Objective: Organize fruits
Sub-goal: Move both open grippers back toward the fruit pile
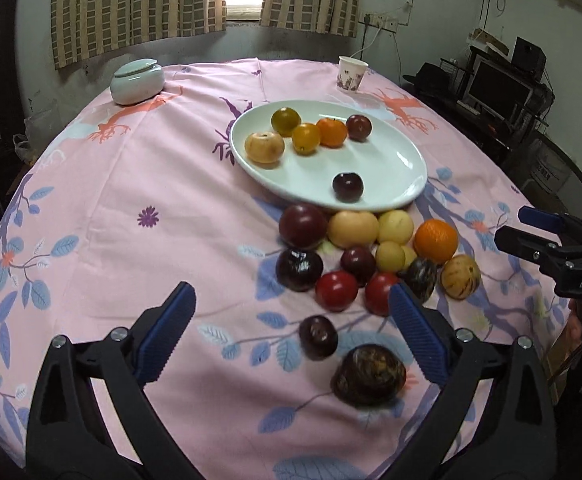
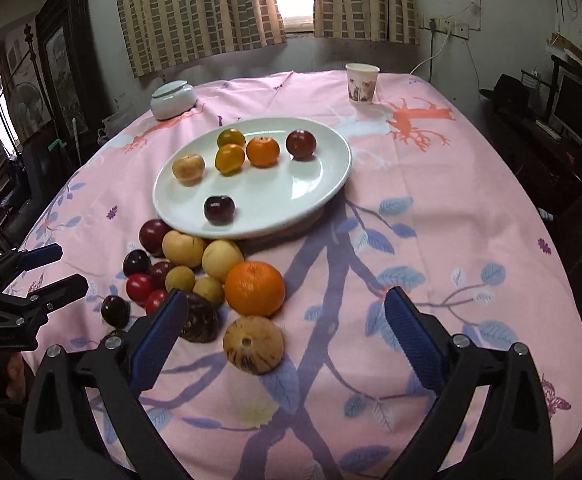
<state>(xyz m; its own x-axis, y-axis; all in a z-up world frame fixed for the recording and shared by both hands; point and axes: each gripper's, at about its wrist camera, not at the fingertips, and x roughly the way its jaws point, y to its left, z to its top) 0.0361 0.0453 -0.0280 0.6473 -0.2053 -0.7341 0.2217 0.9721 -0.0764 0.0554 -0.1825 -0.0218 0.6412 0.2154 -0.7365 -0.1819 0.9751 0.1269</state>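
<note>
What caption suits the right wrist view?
Open right gripper above loose fruit; six pieces on white plate.

White oval plate [image 2: 331, 184] w/ six fruits; loose fruit pile [image 2: 195, 276] on cloth touching its near rim.

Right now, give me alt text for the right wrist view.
A white plate holding six fruits sits on a pink floral tablecloth, with more fruit piled in front, including a large orange. The open right claw frames the foreground, empty.
</note>
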